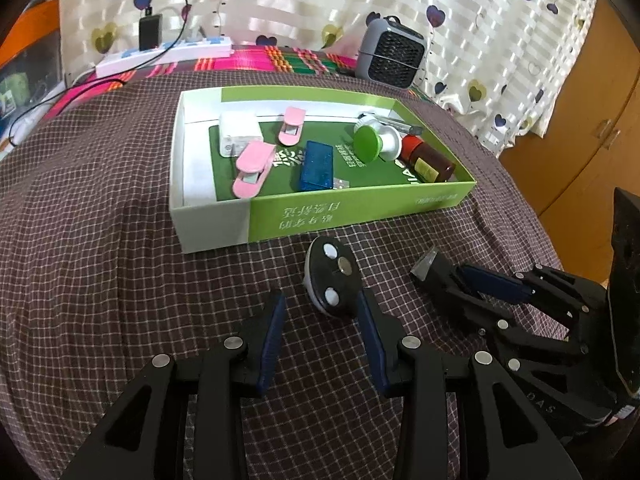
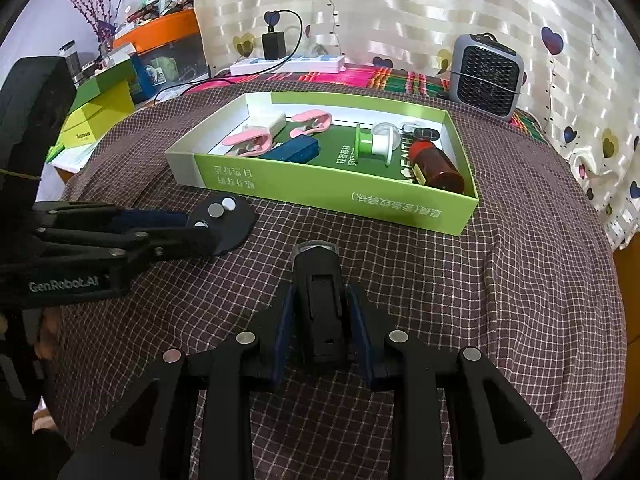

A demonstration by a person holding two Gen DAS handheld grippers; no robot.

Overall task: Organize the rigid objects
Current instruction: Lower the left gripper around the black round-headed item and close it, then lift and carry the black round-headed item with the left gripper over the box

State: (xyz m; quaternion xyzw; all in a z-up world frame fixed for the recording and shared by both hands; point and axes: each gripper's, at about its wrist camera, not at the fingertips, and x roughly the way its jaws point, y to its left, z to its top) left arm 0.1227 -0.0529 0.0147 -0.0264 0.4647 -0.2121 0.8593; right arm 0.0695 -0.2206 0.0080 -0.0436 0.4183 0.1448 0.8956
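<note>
Right tongs clamp the black device; left tongs half-open beside the black disc.

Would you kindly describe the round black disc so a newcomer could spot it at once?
Start at the green box on the checked cloth. Just in front of its near wall, outside it, lies the black disc, at the tips of the left tongs. Unlike the black clip beside it, it is round, with two white dots and a metal stud.
</note>
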